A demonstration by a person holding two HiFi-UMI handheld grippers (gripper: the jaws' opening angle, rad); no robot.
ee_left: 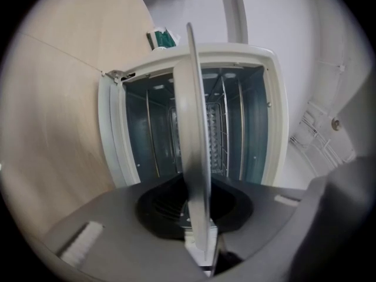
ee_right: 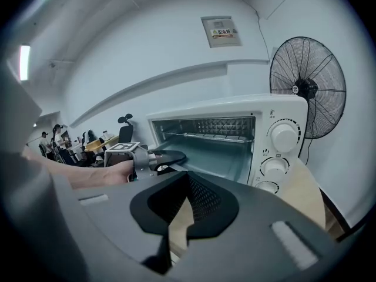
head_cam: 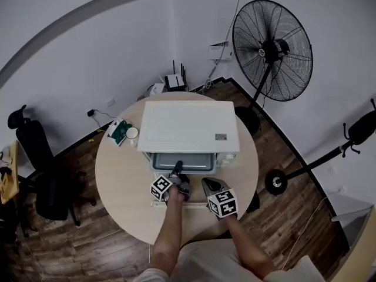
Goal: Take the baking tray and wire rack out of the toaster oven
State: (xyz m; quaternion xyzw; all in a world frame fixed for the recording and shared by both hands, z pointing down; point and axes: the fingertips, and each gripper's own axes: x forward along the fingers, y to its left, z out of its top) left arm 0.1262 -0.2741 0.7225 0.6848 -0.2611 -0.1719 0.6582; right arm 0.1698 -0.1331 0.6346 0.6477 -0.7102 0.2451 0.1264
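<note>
Nearest the head camera: the person's two forearms (head_cam: 170, 234) reach forward over the near edge of the round bench (head_cam: 117, 181), one gripper in each hand.

Left gripper (ee_left: 197, 210): held about level at the oven's open mouth. Its jaws are closed on the near lip of the baking tray (ee_left: 191, 128). In the left gripper view, which is rolled on its side, the tray shows edge-on as a thin pale plate running from the jaws across the opening. No view shows how much of the tray sits inside the cavity.

Right gripper (ee_right: 187, 184): beside the left one, slightly nearer the person and tilted down toward the bench. Its jaw tips meet with nothing between them, and bare bench shows below. It touches neither the tray nor the oven.

Bench and room, left to right:
- An office chair (head_cam: 38, 157) stands on the floor, well apart from the bench.
- A green-and-white packet (head_cam: 117, 133) and a white cup (head_cam: 132, 133) stand just beside the oven's left side.
- The white toaster oven (head_cam: 188, 125) sits at the centre of the bench. The wire rack (ee_left: 218, 135) is inside on its rails, behind the tray. The control knobs (ee_right: 284, 137) are on the right of the oven's front.
- A large pedestal fan (head_cam: 272, 50) stands on the floor at the right.
</note>
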